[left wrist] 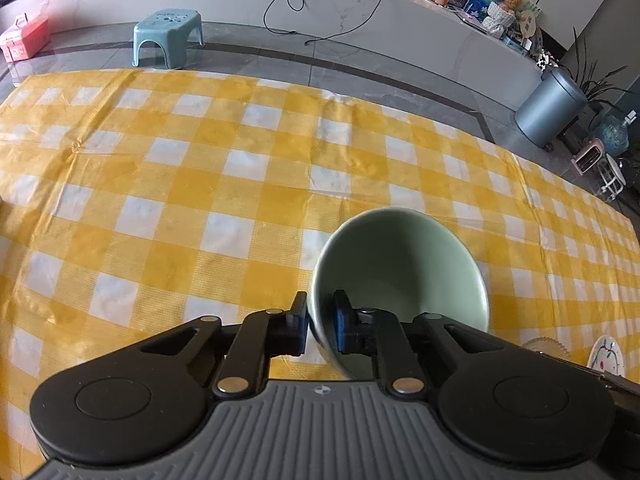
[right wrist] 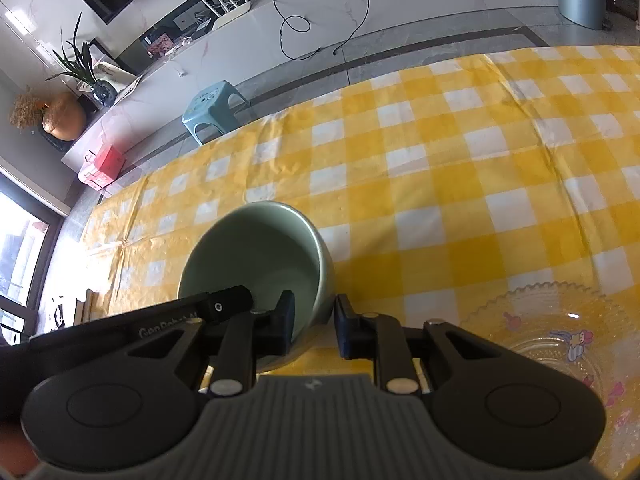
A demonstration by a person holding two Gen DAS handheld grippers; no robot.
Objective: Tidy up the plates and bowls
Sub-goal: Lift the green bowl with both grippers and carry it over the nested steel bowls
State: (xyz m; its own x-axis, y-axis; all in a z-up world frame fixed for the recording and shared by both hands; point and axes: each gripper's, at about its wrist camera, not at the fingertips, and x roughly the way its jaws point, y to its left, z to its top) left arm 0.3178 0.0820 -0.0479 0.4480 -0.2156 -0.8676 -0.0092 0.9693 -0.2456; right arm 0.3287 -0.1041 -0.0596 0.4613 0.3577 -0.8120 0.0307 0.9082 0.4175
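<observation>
Left gripper (left wrist: 321,326) pinching the rim of a smooth pale-green ceramic bowl (left wrist: 404,268) above a yellow-and-white checked tablecloth (left wrist: 200,184), right gripper (right wrist: 314,326) straddling the opposite rim with a gap at its outer finger, scalloped clear glass plate (right wrist: 560,332) fully seen only in the right view.

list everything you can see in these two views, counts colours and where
green bowl: 1, pale green, tilted above the tablecloth, rim pinched by both grippers
glass plate: 1, clear with scalloped edge and cartoon prints, on the tablecloth at right
small plate: 1, white with coloured marks, at the far right edge
tablecloth: 1, yellow and white check, covers the table
stool: 1, teal plastic, on the floor beyond the table
bin: 1, grey cylinder, floor at right
red box: 1, floor at left
cable: 1, black, looped on the floor
left gripper: black, shut on the bowl wall
right gripper: black, straddling the bowl wall, a gap shows at the outer finger
</observation>
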